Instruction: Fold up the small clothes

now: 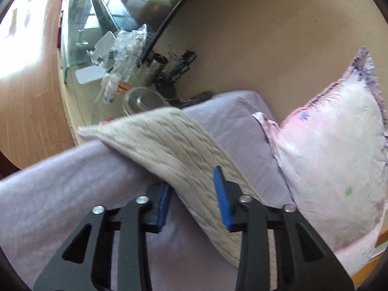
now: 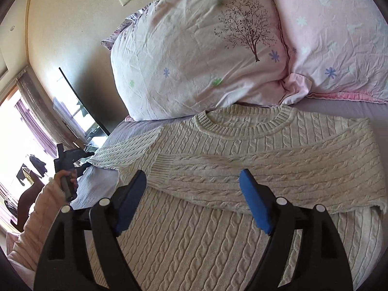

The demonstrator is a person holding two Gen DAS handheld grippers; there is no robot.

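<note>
Sweater: cream cable-knit sweater (image 2: 232, 145) lies on the bed (image 2: 344, 108), collar by the pillows (image 2: 194, 55), one sleeve folded across.
Left gripper (image 1: 194, 200): spread wide astride the other sleeve (image 1: 174, 145).
Right gripper (image 2: 194, 201): wide, empty above the sweater.

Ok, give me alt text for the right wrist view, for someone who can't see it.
A cream cable-knit sweater lies flat on a bed, one sleeve folded across its chest, with the right gripper above it, jaws open. Two pink floral pillows sit beyond the collar; at far left the left gripper meets the other sleeve.
</note>
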